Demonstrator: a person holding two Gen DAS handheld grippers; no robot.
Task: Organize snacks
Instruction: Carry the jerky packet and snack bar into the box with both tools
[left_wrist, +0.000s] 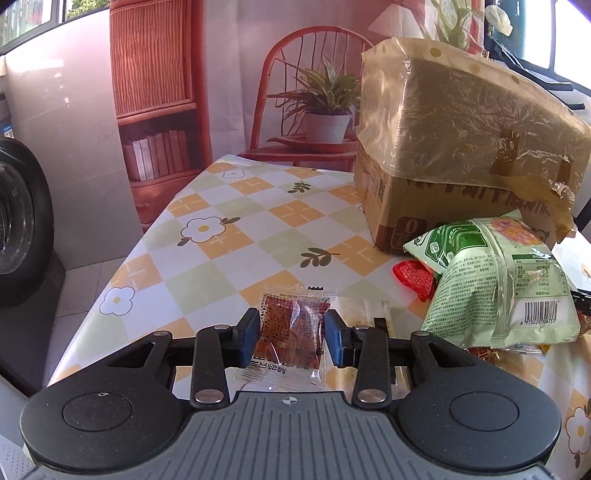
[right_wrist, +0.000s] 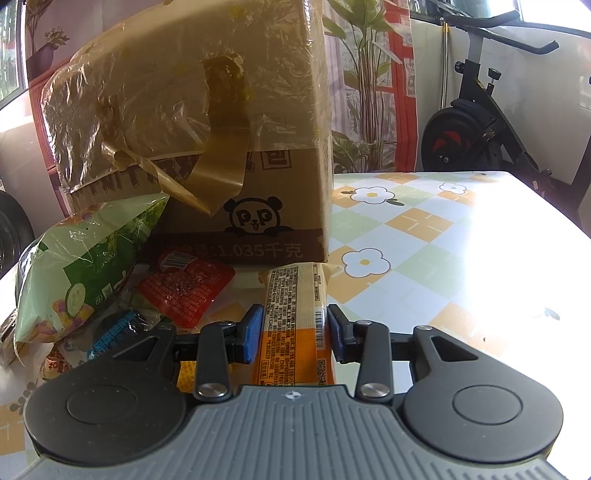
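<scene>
**Both grippers at packets in front of the box**

Right now I take the box (left_wrist: 436, 192) on the checked cloth (left_wrist: 236, 229) as my landmark. It stands upright with a crinkled plastic liner (left_wrist: 461, 107) folded down over its top and loose brown tape hanging on the near face.

My left gripper (left_wrist: 291, 338) sits low in front of the box's left corner. Its blue pads (left_wrist: 248, 338) flank a clear red sachet (left_wrist: 290, 332) lying flat on the cloth; a sliver of gap shows on each side, so I cannot tell whether they are pinching it. A pale packet (left_wrist: 364, 314) lies just beside that sachet, toward the box.

My right gripper (right_wrist: 293, 334) is in front of the box's right corner, and its pads look pressed against the sides of an orange bar (right_wrist: 295, 317) that points toward the box.

Leaning against the box's near face is a green bag (right_wrist: 85, 273), with a red packet (right_wrist: 184, 291) between it and the bar, and a blue packet (right_wrist: 118, 332) nearer me.
</scene>
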